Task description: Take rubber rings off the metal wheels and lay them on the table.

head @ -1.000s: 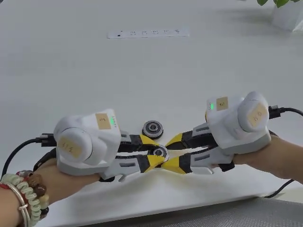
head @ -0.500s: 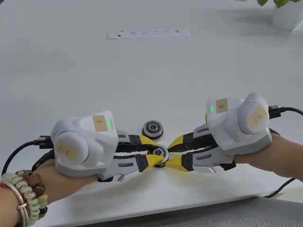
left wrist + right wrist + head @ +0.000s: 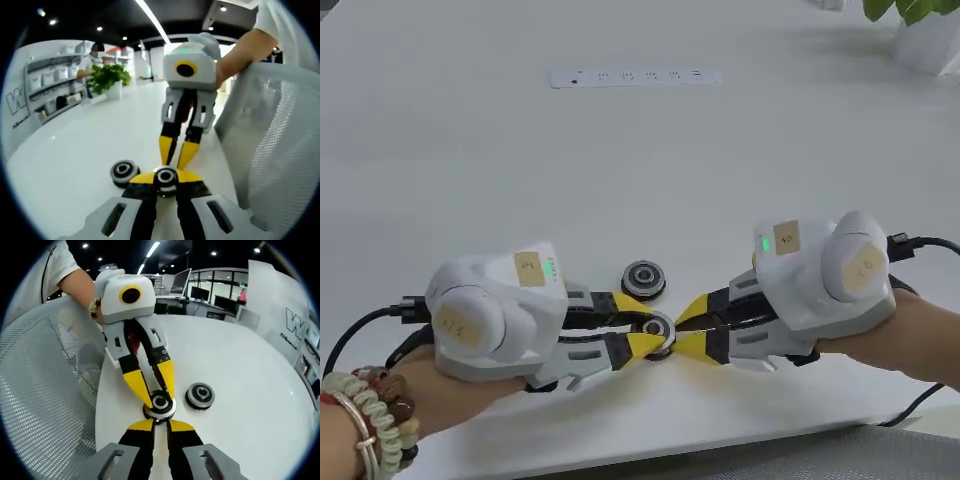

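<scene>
A small metal wheel (image 3: pixel 657 328) with a dark rubber ring is clamped between the yellow fingertips of my left gripper (image 3: pixel 645 335), which is shut on it just above the table. In the left gripper view the wheel (image 3: pixel 166 177) sits between that gripper's tips (image 3: pixel 166 176). My right gripper (image 3: pixel 685 326) faces it from the right. Its jaws are drawn nearly together and pinch the ring at the wheel's near edge (image 3: pixel 160 405), just beyond its own tips (image 3: pixel 161 424). A second wheel (image 3: pixel 643 278) lies flat on the table just behind (image 3: pixel 124 171) (image 3: pixel 200 395).
A white power strip (image 3: pixel 635 77) lies far back on the white table (image 3: pixel 520 170). A potted plant (image 3: pixel 920 25) stands at the back right. The table's front edge runs just below the hands. A mesh chair back (image 3: pixel 280 150) (image 3: pixel 45 380) is close by.
The right gripper's jaws have narrowed from clearly apart to nearly together at the wheel's edge. Both grippers sit slightly lower in the picture. The second wheel stays put.
</scene>
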A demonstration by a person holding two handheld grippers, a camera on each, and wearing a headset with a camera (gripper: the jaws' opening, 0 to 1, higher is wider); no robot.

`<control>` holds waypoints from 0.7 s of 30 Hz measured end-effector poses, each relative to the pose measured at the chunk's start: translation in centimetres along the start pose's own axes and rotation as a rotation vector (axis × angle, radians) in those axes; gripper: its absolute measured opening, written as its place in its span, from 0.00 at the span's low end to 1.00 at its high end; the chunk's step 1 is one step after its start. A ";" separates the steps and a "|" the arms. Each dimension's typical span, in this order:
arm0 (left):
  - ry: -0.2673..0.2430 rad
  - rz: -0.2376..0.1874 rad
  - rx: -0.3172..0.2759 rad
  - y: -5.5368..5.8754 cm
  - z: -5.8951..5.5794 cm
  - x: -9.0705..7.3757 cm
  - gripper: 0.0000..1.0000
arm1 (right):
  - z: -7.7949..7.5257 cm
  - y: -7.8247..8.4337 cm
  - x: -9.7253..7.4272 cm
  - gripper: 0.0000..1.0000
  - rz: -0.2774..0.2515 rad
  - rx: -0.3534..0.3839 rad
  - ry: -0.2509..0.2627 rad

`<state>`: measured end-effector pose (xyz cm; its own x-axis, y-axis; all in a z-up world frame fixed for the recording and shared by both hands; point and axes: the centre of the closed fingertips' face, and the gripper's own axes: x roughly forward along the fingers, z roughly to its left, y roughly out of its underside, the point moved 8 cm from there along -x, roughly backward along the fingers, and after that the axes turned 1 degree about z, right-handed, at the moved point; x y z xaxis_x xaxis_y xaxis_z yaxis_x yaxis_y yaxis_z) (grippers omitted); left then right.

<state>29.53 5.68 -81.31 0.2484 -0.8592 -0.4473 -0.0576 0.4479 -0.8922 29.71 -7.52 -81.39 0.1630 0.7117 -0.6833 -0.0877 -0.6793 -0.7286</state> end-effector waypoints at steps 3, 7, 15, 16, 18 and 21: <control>-0.002 -0.001 -0.001 0.0 0.0 0.0 0.15 | 0.0 0.0 0.0 0.04 0.008 -0.013 0.006; -0.004 -0.001 0.000 0.0 0.1 0.0 0.15 | -0.1 -0.1 0.0 0.02 0.018 -0.030 0.015; -0.006 -0.001 0.006 0.0 0.1 0.0 0.15 | -0.4 -0.2 0.1 0.00 0.032 0.055 0.037; -0.007 -0.001 0.007 0.0 0.1 0.0 0.15 | -0.5 -0.2 0.0 0.00 0.033 0.070 0.039; -0.007 -0.001 0.008 0.0 0.1 -0.1 0.15 | -0.5 -0.2 0.0 0.00 0.035 0.121 0.040; -0.008 0.000 0.009 0.0 0.1 -0.1 0.14 | -0.8 -0.1 -0.1 0.00 0.023 0.208 0.040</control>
<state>29.64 5.77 -81.29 0.2558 -0.8574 -0.4466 -0.0484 0.4500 -0.8917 30.44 -7.71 -81.23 0.1969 0.6859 -0.7005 -0.2919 -0.6411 -0.7098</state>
